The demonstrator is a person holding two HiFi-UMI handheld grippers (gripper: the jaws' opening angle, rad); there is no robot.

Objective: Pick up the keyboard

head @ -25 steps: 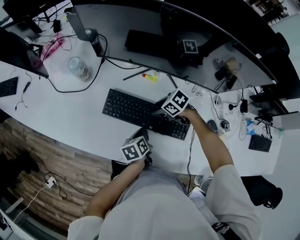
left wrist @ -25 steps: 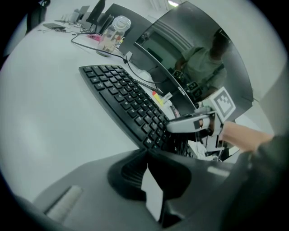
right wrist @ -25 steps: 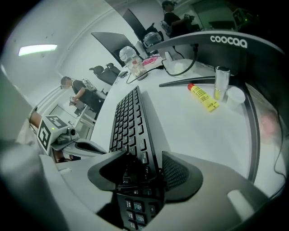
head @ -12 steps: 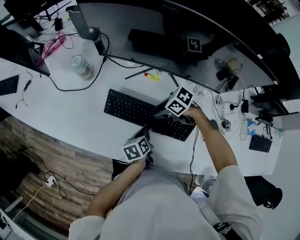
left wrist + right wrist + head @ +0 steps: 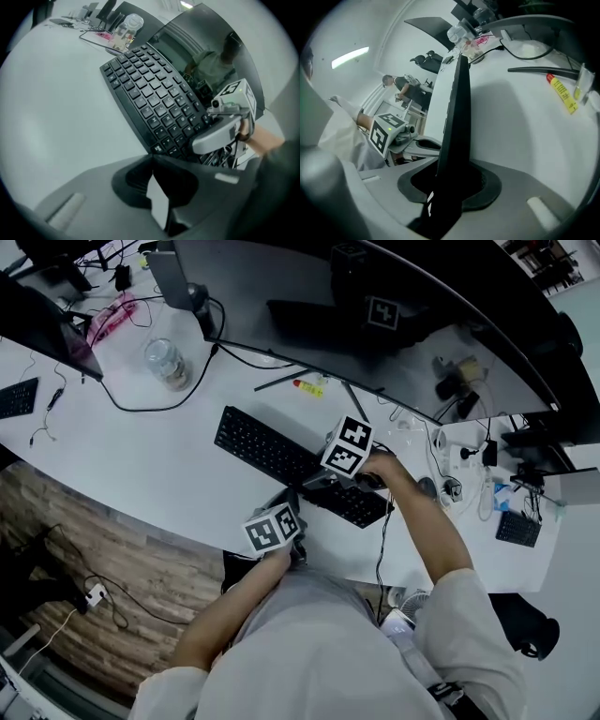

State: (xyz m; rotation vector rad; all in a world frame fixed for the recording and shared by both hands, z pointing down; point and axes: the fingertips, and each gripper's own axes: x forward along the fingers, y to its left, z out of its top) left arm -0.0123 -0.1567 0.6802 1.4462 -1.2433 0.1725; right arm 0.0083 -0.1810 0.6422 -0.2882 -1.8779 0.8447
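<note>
- Grasp is the step in hand: the right gripper (image 5: 449,174) has the keyboard (image 5: 272,454) between its jaws, toward the board's right end. The jaws have just been closing and now look clamped on the thin black slab, which shows edge-on in the right gripper view
- Keyboard lies slantwise on the white desk (image 5: 141,460), toward the desk's front edge; whether the gripped end has left the desk I cannot tell
- Left gripper (image 5: 151,159) hangs at the desk's front edge, just beside the keyboard's near corner, jaws drawn together with nothing between them
- Next comes the lift, as I judge it. A long flat board held at one end only will want to droop and drag its far end across the desk, so a slow, steady rise with a firm pinch is called for
- Bringing the left gripper onto the keyboard's near edge would share the load
</note>
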